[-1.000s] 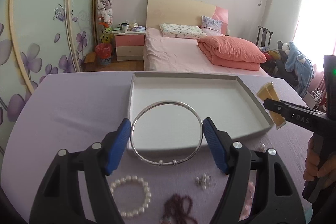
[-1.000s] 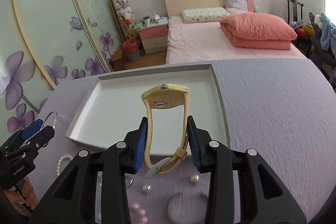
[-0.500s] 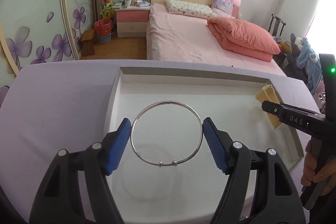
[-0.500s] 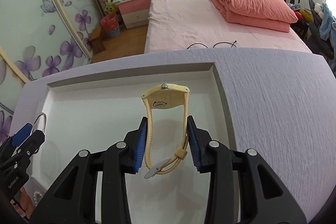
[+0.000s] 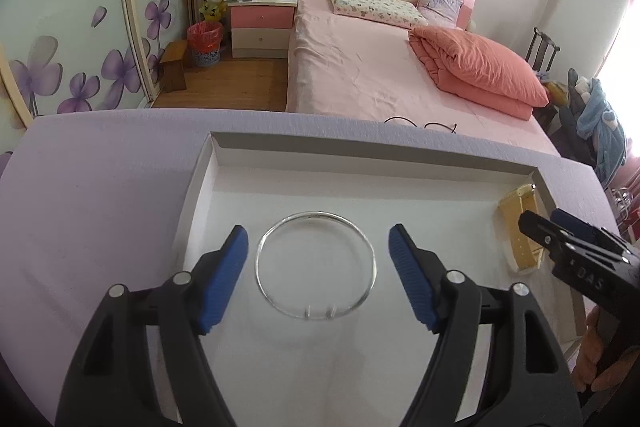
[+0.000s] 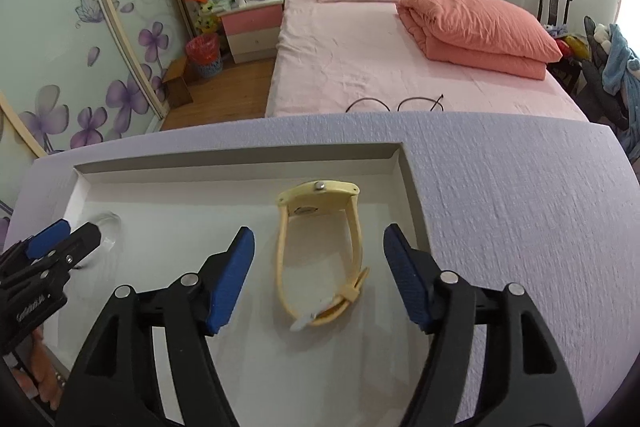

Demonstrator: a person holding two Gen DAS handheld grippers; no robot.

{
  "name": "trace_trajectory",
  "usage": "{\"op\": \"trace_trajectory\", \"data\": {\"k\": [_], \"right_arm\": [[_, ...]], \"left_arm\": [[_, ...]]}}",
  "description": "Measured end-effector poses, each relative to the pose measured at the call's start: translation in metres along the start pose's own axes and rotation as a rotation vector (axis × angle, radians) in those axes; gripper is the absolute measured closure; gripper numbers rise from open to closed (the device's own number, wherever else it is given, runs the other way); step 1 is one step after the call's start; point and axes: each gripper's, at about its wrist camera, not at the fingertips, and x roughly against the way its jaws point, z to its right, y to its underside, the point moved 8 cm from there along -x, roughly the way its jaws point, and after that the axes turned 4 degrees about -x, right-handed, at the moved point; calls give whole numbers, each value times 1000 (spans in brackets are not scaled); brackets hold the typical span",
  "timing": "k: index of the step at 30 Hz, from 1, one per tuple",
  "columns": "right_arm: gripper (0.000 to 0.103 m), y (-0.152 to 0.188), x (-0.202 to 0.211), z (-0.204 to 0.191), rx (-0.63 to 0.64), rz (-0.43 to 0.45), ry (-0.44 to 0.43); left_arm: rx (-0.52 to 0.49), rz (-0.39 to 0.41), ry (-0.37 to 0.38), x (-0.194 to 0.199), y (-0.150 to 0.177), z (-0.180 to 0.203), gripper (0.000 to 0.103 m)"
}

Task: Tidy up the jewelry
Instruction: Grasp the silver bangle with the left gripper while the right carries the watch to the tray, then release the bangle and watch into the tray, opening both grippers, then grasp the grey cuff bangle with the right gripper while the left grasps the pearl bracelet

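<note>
A thin silver bangle (image 5: 316,265) lies flat on the floor of the white tray (image 5: 360,159). My left gripper (image 5: 318,277) is open, with its blue pads on either side of the bangle and apart from it. A pale yellow wristwatch (image 6: 320,251) lies in the tray's right part (image 6: 240,163). My right gripper (image 6: 318,277) is open around the watch without touching it. The watch also shows in the left wrist view (image 5: 520,231), with the right gripper's tip beside it. The bangle shows faintly in the right wrist view (image 6: 106,231).
The tray sits on a table under a lilac cloth (image 5: 100,187). A pink bed (image 5: 380,75) with an orange quilt stands behind the table. A nightstand (image 5: 260,23) and a red bin (image 5: 204,43) stand at the back left.
Both grippers moved over the tray, lowered and opened. The bangle and the watch, held before, now lie loose on the tray floor.
</note>
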Motion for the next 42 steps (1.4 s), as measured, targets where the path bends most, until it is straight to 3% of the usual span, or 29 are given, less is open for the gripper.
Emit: {"op": "trace_trajectory", "data": {"k": [12,20,28,36,42], "right_arm": [[30,34,75,7,-36,81,-79],[27,89,138,15,-37,157,-107],[26,145,147,24,-21,145,-66],[19,187,134,25,-5,73,-37],[17,198,114,23,4,20,10]], "left_arm": [[-24,100,-20,84,30,-18,17],[-43,153,-53,155,95,-49,12],[-59,182,-96,193,164,-74,7],[-51,153,-106,193,189,-87,5],[-50,140,-102,191,200,-90,5]]}}
